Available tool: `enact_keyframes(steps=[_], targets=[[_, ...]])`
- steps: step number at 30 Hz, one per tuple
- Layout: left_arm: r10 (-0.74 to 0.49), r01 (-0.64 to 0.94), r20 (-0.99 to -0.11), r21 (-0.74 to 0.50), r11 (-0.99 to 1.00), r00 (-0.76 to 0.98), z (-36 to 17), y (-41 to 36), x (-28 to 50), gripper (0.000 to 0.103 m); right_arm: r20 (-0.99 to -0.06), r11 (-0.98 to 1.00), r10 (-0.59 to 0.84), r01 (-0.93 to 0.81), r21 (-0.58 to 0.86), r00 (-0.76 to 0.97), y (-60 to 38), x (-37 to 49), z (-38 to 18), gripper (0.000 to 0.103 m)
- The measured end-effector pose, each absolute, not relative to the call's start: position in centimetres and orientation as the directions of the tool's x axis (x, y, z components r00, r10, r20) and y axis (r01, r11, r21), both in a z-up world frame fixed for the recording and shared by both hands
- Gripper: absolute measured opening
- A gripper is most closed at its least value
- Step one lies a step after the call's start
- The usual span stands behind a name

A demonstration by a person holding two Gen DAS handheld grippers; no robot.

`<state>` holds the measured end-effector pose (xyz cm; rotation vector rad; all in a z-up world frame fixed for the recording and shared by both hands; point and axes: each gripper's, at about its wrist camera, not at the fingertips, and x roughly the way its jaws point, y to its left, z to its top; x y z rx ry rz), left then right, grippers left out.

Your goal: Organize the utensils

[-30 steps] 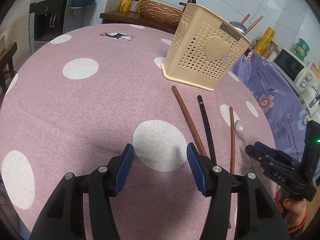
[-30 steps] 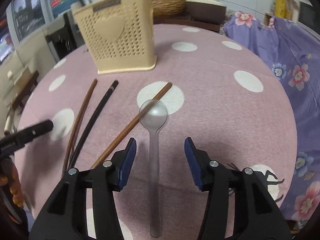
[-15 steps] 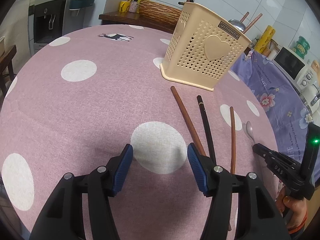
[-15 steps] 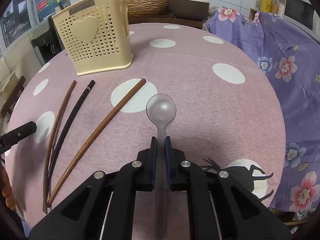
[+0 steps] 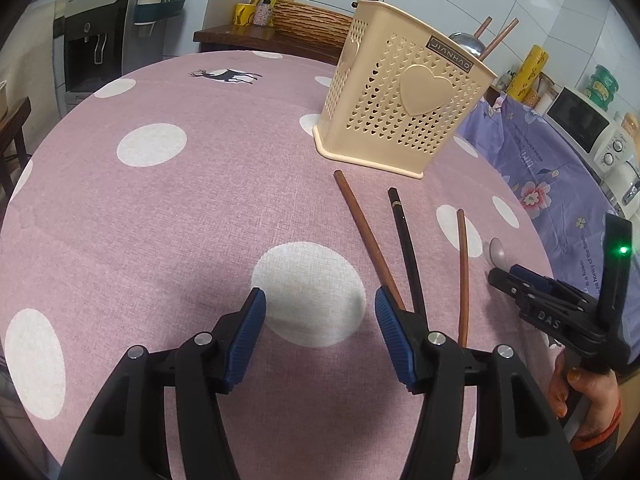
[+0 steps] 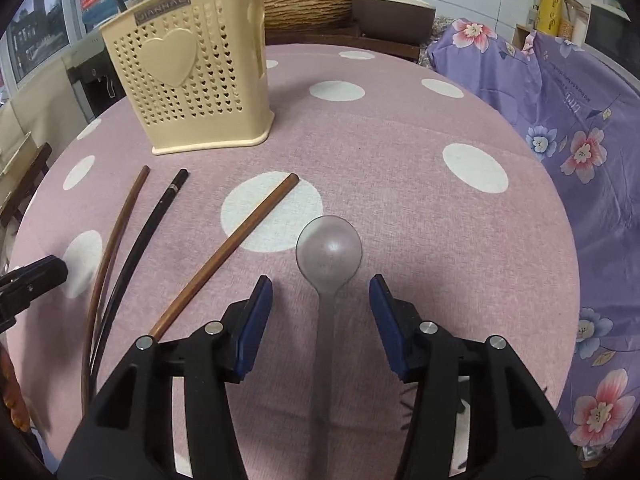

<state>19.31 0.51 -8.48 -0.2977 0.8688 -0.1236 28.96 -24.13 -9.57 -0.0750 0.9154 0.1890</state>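
Note:
A beige perforated utensil holder (image 5: 404,108) with a heart stands on the pink polka-dot table (image 5: 160,208); it also shows in the right wrist view (image 6: 196,80). Two brown chopsticks (image 6: 240,240) (image 6: 116,232) and a black one (image 6: 148,224) lie in front of it. A clear plastic spoon (image 6: 329,252) lies on the cloth between the open fingers of my right gripper (image 6: 320,312), its handle running back under it. My left gripper (image 5: 320,328) is open and empty above a white dot, left of the chopsticks (image 5: 408,248).
A purple floral cloth (image 6: 560,120) covers something to the right of the table. A sideboard with a wicker basket (image 5: 308,20) stands behind. The holder holds several utensils. The table edge is near the right gripper.
My right gripper, shut on the spoon's handle half a second ago, has opened; the spoon lies between its fingers. It also moved closer to the holder. The left gripper barely moved.

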Motion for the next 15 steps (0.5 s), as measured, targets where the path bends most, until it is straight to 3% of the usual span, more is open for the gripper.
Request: enact_keyframes(steps=[5,9,15], targets=[[-0.222,-0.021,-0.736,-0.306,0.952,0.639,-8.5,0.7,19.3,0.058,-0.797,0.981,0.121,-0.192,0.007,0.592,-23.7,30.3,-9.5,0.051],[-0.218,-0.020,-0.738,-0.298,0.954,0.638,-8.5,0.7,19.3,0.058,-0.797,0.983,0.113,-0.182,0.004,0.594,-23.6,31.0,-9.4,0.037],[-0.208,-0.010,-0.743,-0.278,0.960,0.636,-8.5,0.2,19.8,0.058,-0.793,0.982,0.157,-0.181,0.061,0.589,-24.2,31.0,-9.1,0.037]])
